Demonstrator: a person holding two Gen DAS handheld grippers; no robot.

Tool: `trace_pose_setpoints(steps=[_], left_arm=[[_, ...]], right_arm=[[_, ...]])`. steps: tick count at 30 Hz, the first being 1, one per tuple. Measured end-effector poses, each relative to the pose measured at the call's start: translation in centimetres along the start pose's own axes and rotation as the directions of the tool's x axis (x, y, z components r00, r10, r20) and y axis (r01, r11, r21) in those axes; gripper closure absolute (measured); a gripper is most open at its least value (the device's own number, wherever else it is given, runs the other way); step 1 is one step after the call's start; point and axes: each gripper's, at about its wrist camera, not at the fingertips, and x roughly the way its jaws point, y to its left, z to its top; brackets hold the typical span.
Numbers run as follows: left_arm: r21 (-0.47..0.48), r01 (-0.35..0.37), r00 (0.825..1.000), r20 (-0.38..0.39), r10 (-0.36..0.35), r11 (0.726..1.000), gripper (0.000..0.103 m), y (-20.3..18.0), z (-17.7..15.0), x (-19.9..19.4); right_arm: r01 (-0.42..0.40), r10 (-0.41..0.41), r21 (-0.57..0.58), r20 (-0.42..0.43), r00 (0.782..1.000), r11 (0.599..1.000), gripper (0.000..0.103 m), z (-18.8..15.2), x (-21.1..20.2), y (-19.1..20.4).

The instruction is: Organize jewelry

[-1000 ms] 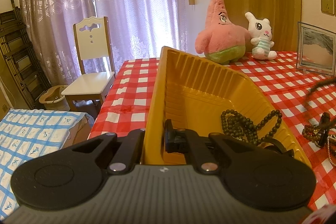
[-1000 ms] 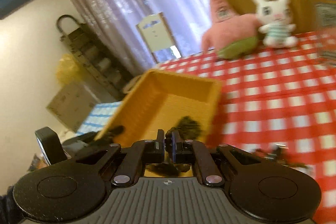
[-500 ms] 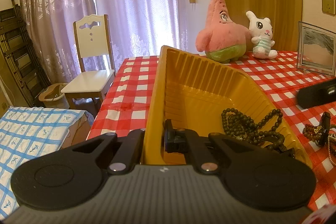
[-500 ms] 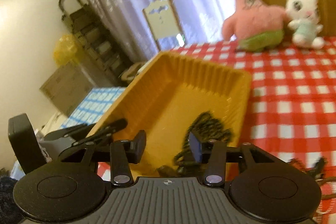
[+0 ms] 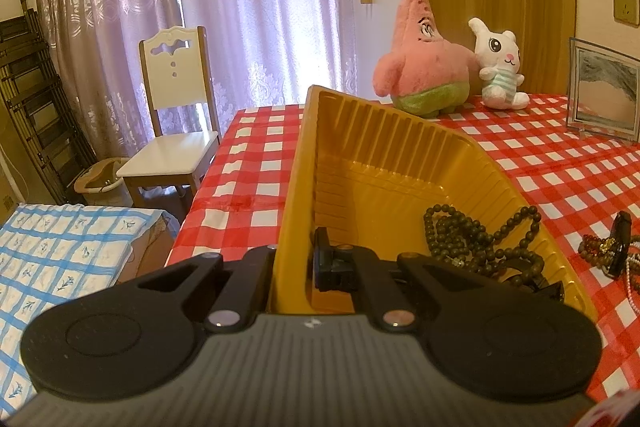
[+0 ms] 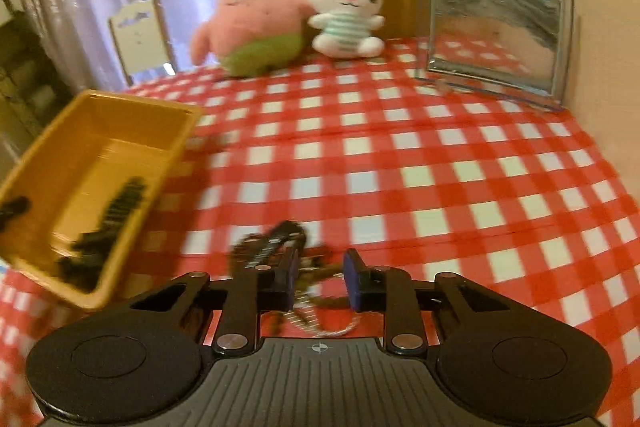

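Reaching for the jewelry pile (image 6: 288,259) at lower centre, right gripper (image 6: 320,285) fingers apart and just closing around it; left gripper (image 5: 296,263) clamps the yellow tray (image 5: 384,163) wall; next, pinch and lift.

Yellow tray (image 5: 384,147), dark-brown beads (image 5: 472,235), red-and-white checked tablecloth (image 6: 400,167), pink star plush (image 5: 420,67), white rabbit plush (image 5: 500,67).

You had a table under a red-and-white checked cloth (image 6: 400,155). On it sat the yellow tray (image 5: 304,163), a loose jewelry pile (image 6: 280,243), two plush toys (image 6: 256,27) and a glass frame (image 6: 496,31).
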Motion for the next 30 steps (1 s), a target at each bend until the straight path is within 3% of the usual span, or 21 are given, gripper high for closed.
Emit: trace_pose_setpoints(steps=[7, 14, 30], left_arm=[[0.0, 0.0, 1.0, -0.001, 0.0, 1.0, 0.1, 0.1, 0.0, 0.0], [-0.001, 0.001, 1.0, -0.001, -0.001, 1.0, 0.1, 0.1, -0.1, 0.0], [0.0, 0.002, 1.0, -0.001, -0.002, 1.0, 0.1, 0.2, -0.1, 0.1]], right_arm=[[0.028, -0.028, -0.066, -0.011, 1.0, 0.997, 0.084, -0.3, 2.9, 1.6], [0.055, -0.056, -0.094, -0.007, 0.998, 0.994, 0.084, -0.3, 5.0, 2.7], [0.059, -0.059, -0.061, 0.003, 0.998, 0.996, 0.086, -0.8, 5.0, 2.4]])
